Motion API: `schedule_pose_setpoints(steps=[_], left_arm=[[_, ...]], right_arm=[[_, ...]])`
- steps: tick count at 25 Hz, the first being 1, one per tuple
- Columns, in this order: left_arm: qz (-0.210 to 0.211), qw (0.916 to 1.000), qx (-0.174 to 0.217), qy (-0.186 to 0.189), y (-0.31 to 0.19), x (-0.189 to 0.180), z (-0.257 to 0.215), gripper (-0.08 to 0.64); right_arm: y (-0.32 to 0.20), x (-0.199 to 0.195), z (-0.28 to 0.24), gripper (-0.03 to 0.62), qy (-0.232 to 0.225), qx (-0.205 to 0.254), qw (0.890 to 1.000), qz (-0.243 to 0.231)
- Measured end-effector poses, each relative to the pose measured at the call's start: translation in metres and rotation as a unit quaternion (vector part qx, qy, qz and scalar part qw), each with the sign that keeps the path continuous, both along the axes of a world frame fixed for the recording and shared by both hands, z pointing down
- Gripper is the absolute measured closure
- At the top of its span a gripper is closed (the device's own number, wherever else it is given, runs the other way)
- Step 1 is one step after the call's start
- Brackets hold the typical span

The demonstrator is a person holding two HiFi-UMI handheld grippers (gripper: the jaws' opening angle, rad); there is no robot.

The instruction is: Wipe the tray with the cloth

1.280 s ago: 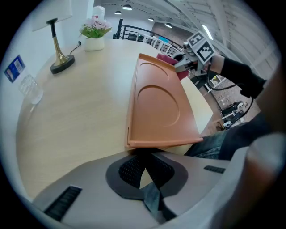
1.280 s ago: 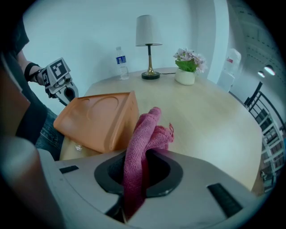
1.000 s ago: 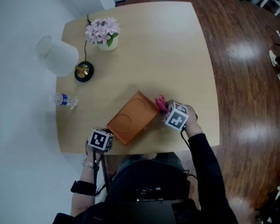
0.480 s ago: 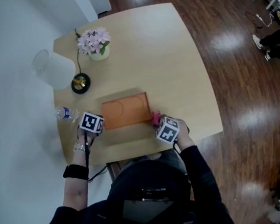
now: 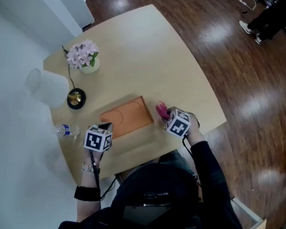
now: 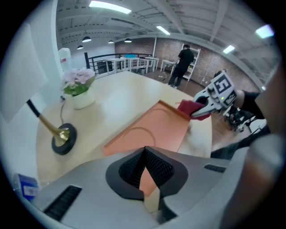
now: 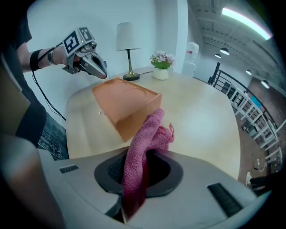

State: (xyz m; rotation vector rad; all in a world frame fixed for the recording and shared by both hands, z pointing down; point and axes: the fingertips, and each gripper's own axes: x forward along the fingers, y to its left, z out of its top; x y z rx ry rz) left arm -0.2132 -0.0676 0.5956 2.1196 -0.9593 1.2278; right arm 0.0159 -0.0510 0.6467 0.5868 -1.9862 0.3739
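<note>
Orange tray (image 5: 128, 116) lies on desk (image 5: 154, 52) near the front edge. Its long axis runs L–R across the person, w/ the right end angled slightly away. L claw (image 5: 107, 128) is clamped on tray's near-left corner, rim pinched btwn pads. R claw (image 5: 167, 115) is closed on pink cloth (image 5: 161, 110), which sticks out of the jaws just beside tray's right short end; contact unclear. Lamp (image 5: 47, 87) & flowers (image 5: 82, 54) stand well behind tray.

Your left gripper (image 6: 144, 151) hid the near edge of the tray (image 6: 156, 127). The cloth (image 7: 144, 145) had its lower end buried between the jaws of your right gripper (image 7: 142, 169). The picture's edge cut off the bottle (image 6: 26, 188).
</note>
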Motion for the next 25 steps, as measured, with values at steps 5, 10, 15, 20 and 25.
schedule_pose_setpoints(steps=[5,10,15,20,25], left_arm=[[0.046,0.9982,-0.038,0.010,-0.019,0.075,0.018,0.557],[0.045,0.9960,-0.075,-0.020,-0.022,0.089,0.033,0.557],[0.043,0.9936,-0.094,-0.045,-0.018,0.091,0.034,0.555],[0.038,0.9921,-0.110,-0.048,-0.020,0.091,0.036,0.555],[0.039,0.9914,-0.114,-0.051,-0.020,0.089,0.037,0.555]], right_arm=[[-0.041,-0.012,0.000,0.528,-0.001,0.012,0.999,-0.048],[-0.088,-0.025,0.000,0.528,-0.011,0.019,0.995,-0.094],[-0.106,-0.052,0.011,0.528,-0.031,0.010,0.987,-0.158],[-0.103,-0.054,0.009,0.529,-0.025,0.028,0.980,-0.197],[-0.072,-0.052,0.010,0.529,-0.006,0.029,0.970,-0.240]])
